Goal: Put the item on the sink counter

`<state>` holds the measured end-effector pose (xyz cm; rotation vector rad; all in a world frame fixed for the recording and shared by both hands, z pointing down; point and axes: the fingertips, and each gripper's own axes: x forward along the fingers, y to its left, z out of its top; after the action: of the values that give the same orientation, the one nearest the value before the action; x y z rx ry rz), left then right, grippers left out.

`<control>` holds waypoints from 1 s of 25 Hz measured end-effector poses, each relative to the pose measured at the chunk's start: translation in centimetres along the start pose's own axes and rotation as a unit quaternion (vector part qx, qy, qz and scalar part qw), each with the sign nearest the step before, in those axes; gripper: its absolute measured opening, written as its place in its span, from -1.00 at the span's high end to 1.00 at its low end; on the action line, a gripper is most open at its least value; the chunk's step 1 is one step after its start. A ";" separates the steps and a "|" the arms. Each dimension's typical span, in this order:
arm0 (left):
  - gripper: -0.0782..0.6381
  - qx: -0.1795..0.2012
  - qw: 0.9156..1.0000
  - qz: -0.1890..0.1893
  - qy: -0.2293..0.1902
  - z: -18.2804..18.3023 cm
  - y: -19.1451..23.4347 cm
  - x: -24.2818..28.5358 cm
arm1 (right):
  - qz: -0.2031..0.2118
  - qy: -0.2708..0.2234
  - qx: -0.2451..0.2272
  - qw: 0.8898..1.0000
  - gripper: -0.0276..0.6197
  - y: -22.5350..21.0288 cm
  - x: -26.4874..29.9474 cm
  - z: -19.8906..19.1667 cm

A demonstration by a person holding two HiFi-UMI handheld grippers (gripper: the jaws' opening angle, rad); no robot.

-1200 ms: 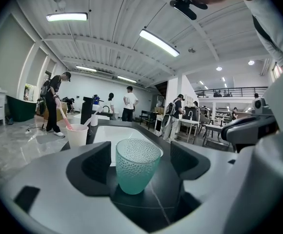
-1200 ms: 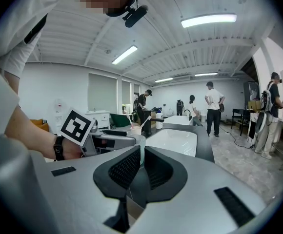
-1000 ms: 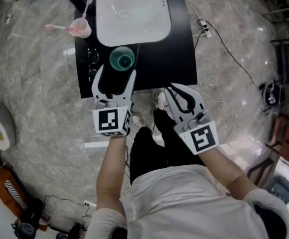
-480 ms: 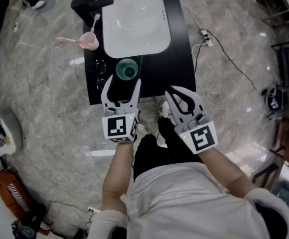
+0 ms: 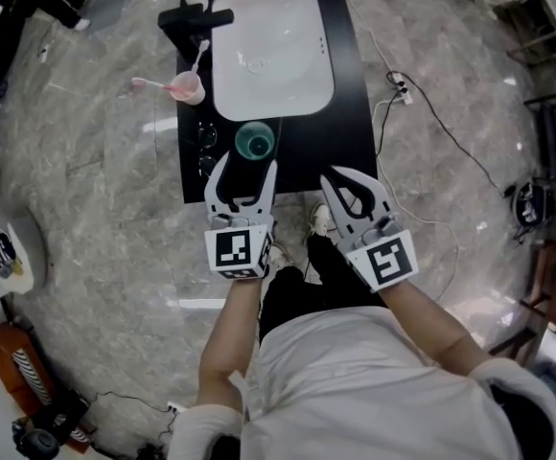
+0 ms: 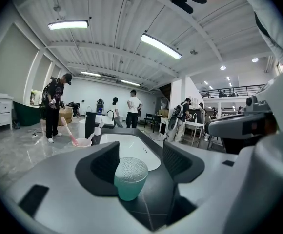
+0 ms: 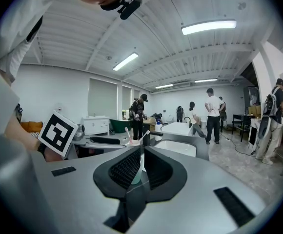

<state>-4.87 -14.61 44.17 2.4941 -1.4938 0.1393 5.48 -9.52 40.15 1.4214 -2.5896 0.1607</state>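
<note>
Left tool [image 5: 244, 165] backed off green cup [image 5: 255, 142] on black counter [image 5: 345, 132], jaws narrowing yet released; right tool [image 5: 335, 176] clenched.

Right gripper [image 7: 140, 168] jaws almost together, narrow slit; teal cup [image 7: 135, 176] sliver beyond slit. Marker cube [image 7: 57, 134] at left; white basin [image 7: 179, 147] ahead.

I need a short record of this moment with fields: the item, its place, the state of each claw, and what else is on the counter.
item: translucent teal plastic cup, upright
place: on the black sink counter, in front of the white basin
left claw: open; its jaws have just been closing, with the cup in the gap between them, not pressed
right claw: shut, holding nothing
also on counter: pink cup holding toothbrushes, at the left edge
</note>
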 end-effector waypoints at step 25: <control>0.26 0.009 0.999 0.038 -0.030 4.2 1.3 -4.1 | 0.044 -0.026 -0.032 0.998 0.79 2.0 1.6 4.1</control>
<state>-8.13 -12.71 39.43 2.4763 -1.6196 0.0906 2.50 -10.57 36.44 1.3083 -2.6739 0.0525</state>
